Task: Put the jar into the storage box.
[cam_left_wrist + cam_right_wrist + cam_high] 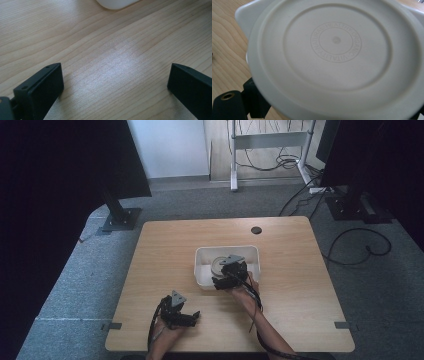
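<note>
A round white plate, its underside ringed with embossed lettering, sits over the white bin mid-table, gripped at its rim by the right gripper, jaws closed on it. Nearer the table's front edge, well apart, the left gripper rests low over bare wood, its jaws spread wide with nothing between them.

Your high view looks forward and down on the whole counter from your side. Your left gripper view skims the bare wood close up; both catch the white tub. Your right gripper view sits nearly against a round lid.
</note>
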Available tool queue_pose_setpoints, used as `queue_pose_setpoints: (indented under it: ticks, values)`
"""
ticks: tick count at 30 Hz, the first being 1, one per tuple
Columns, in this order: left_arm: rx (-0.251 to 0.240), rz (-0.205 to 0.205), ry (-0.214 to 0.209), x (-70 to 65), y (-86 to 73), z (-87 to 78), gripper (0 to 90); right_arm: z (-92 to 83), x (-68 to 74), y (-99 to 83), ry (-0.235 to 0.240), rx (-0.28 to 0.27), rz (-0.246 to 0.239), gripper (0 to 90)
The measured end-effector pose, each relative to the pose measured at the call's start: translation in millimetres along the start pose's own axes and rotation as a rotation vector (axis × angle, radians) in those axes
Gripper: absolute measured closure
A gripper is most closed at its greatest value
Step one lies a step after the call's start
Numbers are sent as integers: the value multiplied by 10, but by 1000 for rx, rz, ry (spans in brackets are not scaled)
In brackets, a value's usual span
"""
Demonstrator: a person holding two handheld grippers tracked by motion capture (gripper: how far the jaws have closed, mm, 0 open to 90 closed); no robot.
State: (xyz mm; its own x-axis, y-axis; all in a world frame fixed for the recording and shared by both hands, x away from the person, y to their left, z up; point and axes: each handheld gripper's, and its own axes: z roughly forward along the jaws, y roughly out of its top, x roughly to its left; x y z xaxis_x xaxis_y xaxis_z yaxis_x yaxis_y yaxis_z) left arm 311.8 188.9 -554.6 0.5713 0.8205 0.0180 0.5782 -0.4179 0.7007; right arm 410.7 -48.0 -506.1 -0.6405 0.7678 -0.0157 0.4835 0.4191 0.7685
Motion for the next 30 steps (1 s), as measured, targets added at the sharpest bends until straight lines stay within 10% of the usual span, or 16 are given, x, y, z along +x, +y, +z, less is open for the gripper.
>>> queue_pose_setpoints:
  ticks: [30]
  values:
    - [0,1,-1,1,0,0,1,348,32,18,21,67,43,92]
